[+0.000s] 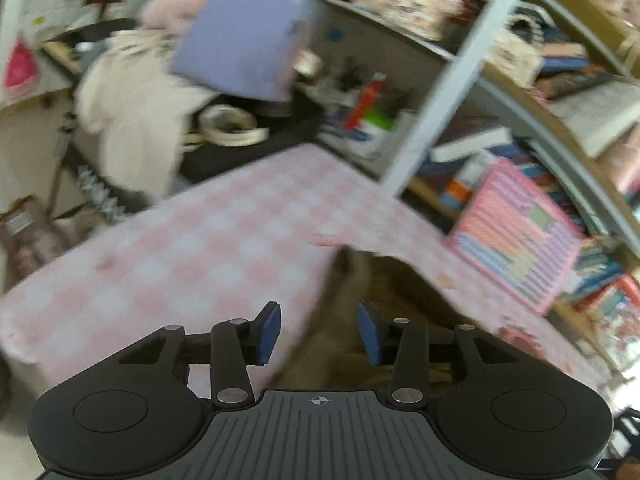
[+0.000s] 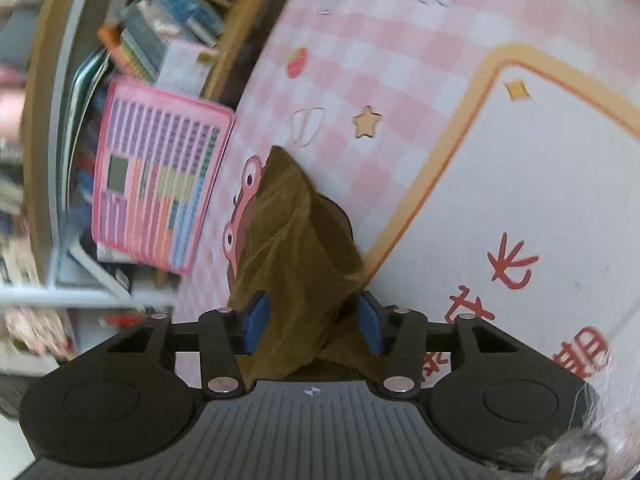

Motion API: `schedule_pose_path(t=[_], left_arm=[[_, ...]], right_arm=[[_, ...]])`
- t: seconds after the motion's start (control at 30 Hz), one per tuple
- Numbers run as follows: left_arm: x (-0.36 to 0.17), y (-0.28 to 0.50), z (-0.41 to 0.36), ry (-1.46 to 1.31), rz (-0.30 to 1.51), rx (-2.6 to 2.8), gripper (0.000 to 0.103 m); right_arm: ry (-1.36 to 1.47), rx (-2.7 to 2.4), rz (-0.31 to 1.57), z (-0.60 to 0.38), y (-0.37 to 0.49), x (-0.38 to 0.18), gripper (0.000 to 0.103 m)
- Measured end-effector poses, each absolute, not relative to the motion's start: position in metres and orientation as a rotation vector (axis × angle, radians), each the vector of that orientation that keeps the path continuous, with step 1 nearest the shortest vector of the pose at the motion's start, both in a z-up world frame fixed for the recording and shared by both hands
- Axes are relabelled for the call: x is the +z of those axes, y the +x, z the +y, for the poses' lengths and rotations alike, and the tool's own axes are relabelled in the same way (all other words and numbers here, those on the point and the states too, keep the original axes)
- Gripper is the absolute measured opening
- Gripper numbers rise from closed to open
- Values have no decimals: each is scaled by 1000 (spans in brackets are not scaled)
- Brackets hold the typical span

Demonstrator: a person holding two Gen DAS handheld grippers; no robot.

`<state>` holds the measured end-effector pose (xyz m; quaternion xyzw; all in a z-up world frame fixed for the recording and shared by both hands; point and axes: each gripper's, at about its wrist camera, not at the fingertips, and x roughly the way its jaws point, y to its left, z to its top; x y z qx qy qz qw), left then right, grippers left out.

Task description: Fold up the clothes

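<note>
Left tongs (image 1: 319, 333): spread wide, nothing between the blue pads (image 1: 269, 334); I've got them hanging over the near edge of the brown cloth, ready to take a corner.
Right tongs (image 2: 314, 322): parted too, but the brown cloth (image 2: 294, 248) bunches up between the pads and drapes forward; I can't tell whether either pad truly bites it, so I call it loosely cradled, not pinched.
Where the garment sits: on the surface (image 2: 400, 80), over the pink checked cover, its peak lying across the cartoon frog print (image 2: 244, 200) near the shelf-side edge. In the left view the same cloth (image 1: 384, 304) shows as a dark, rumpled wedge just ahead of the pads.
Why it's held so: my guess is the right side lifts a fold line while the left waits open for the matching edge.
Progress: early, I judge; the cloth is crumpled, no flat fold showing.
Watch for: the pink toy keyboard (image 2: 160, 184) leaning on the bookshelf (image 2: 52, 128) just past the edge. A wide swing could knock it.
Clarity: both views are smeared, so fine detail is unsure.
</note>
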<state>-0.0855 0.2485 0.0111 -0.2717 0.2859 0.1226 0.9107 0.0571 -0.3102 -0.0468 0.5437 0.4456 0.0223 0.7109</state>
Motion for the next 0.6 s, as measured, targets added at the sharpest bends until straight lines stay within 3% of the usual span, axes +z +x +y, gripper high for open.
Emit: schedule_pose_path(t=[0.07,0.17,0.2,0.33,0.5,0.6], left_arm=[[11,-69,235,-552,611,196,42],[5,-48,210,-534,657,127,42],[3,-43,203,-527,669,106,42],[-2,-33,185,-518,694,66,42],[-2,-31,175,-527,695,72,42],[-3,-30,169,-533,696,75,42]], right_arm=[[1229,40,984,-311,61,-51,35],[1267,64,974,-314,64,-54,10],[1283,99,969,-313,62,-49,8],[1313,333,910,-305,51,-3,7],[1303,671,662,-287,64,77,7],[1352,595,569,-287,96,83,7]])
